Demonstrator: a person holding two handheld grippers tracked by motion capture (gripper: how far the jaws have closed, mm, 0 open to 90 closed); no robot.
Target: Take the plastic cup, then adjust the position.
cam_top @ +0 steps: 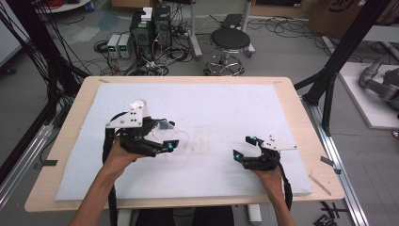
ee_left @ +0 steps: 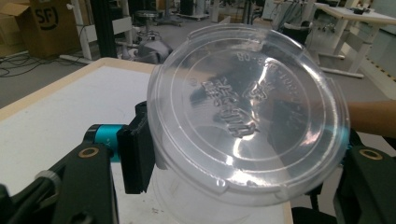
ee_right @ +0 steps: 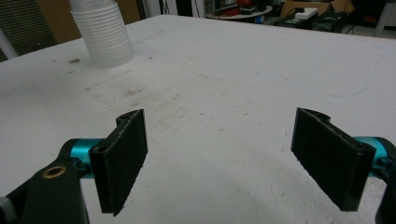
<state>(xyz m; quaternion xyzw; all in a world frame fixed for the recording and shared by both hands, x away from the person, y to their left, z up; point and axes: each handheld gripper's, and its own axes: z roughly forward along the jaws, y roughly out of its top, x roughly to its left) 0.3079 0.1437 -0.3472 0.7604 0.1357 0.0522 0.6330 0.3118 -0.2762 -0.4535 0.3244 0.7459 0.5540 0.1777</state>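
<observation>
One clear plastic lid (ee_left: 247, 116), one stack of white cups (ee_right: 103, 35), perhaps a clear cup (ee_left: 187, 198), two grippers (cam_top: 164, 136) (cam_top: 245, 147)

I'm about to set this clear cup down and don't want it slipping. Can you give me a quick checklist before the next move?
1. Left gripper clamped on the clear plastic cup with its round clear lid: ok.
2. Lid seated all round the rim: cannot tell.
3. Right gripper open, holding nothing: ok.
4. White foam mat bare ahead of the right gripper: ok.
5. Stack of ribbed white plastic cups apart from both grippers: ok.
</observation>
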